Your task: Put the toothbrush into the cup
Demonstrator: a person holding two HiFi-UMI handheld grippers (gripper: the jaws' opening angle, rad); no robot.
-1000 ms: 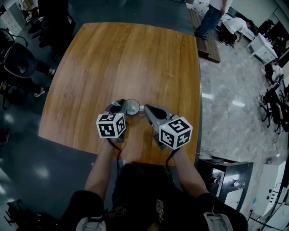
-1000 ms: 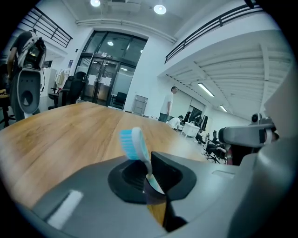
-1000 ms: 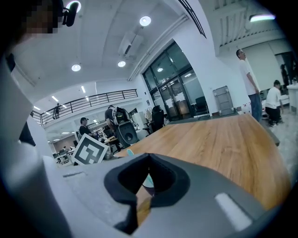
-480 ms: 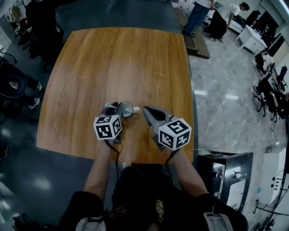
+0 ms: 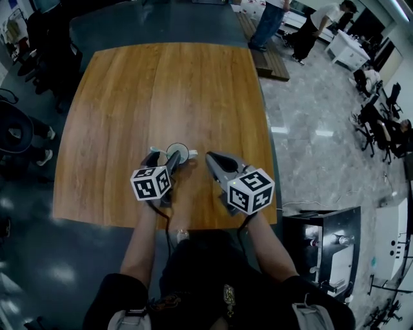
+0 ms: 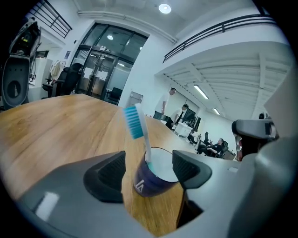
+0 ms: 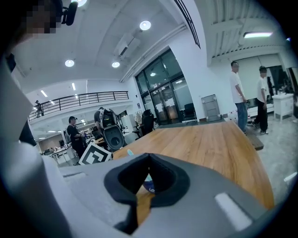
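Observation:
A dark blue cup [image 6: 148, 180] stands on the wooden table [image 5: 161, 84] near its front edge, with a white toothbrush [image 6: 138, 124] upright in it, blue bristles at the top. From the head view the cup [image 5: 178, 153] sits just ahead of my left gripper [image 5: 165, 157]. My left gripper [image 6: 148, 163] is open and its jaws have just been opening. The cup stands between them, and the pads [image 6: 111, 169] stay clear of it. To the right, my right gripper [image 5: 210, 156] is shut with nothing in it. In its own view, the right gripper [image 7: 149, 158] shows the cup only as a sliver behind the pads.
A black cabinet [image 5: 322, 248] stands on the floor by the table's front right corner. Office chairs [image 5: 16, 135] line the left side. Two people [image 5: 284, 19] stand beyond the table's far right corner. The table's right edge [image 5: 271, 155] is near my right gripper.
My left gripper's jaws have spread apart around the cup. Both grippers have stayed almost where they were beside it.

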